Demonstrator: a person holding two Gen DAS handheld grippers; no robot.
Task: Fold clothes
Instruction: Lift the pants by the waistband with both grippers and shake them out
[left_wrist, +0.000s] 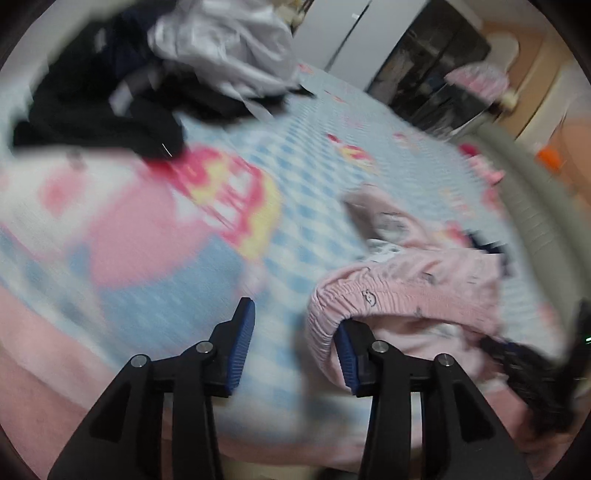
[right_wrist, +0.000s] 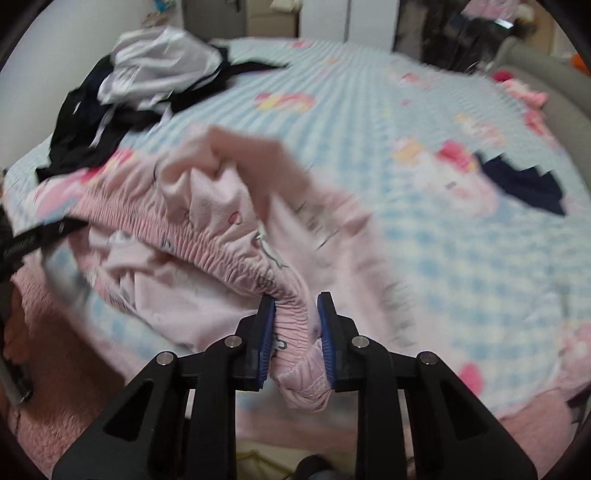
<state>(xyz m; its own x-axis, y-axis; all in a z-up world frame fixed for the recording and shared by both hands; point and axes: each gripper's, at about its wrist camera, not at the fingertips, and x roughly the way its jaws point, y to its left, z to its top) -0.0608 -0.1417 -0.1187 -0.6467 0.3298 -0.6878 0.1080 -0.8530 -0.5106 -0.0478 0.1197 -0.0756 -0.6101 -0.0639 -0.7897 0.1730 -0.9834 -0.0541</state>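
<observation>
Pink pyjama trousers (right_wrist: 207, 236) bunched over the bed (right_wrist: 424, 229); right tongs (right_wrist: 296, 325) pinch the waistband, left tongs (left_wrist: 295, 354) spread, holding nothing. Blurry, but elastic probably slips mid-fold.

Blue-checked cartoon bedsheet (right_wrist: 424, 229), grey padded bed frame (left_wrist: 535, 206), white wardrobe doors (left_wrist: 343, 33), orange object (left_wrist: 550, 157) beyond.

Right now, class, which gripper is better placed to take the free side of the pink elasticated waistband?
Left: the left gripper is open beside the pink elasticated waistband; the right gripper already clamps it.
</observation>
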